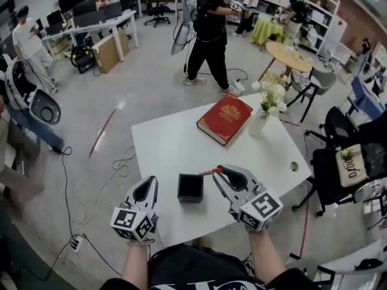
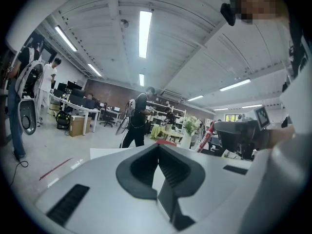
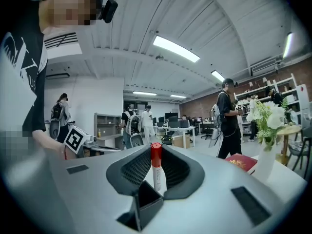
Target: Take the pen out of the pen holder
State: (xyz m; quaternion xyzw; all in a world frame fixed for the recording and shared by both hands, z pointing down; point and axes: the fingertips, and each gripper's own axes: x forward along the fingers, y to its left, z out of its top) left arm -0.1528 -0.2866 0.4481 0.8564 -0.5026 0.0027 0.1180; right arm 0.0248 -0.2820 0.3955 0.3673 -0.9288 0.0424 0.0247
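Note:
A black square pen holder stands on the white table near its front edge. Just right of and above the holder, my right gripper is shut on a white pen with a red cap. In the right gripper view the pen stands upright between the jaws, its red cap at their tips. My left gripper hovers left of the holder with its jaws together and nothing in them. From the left gripper view the pen shows slanted at the right gripper's tip.
A red book lies at the table's far side, beside a white vase of flowers. A cable hole sits near the right edge. A person stands beyond the table; office chairs stand to the right.

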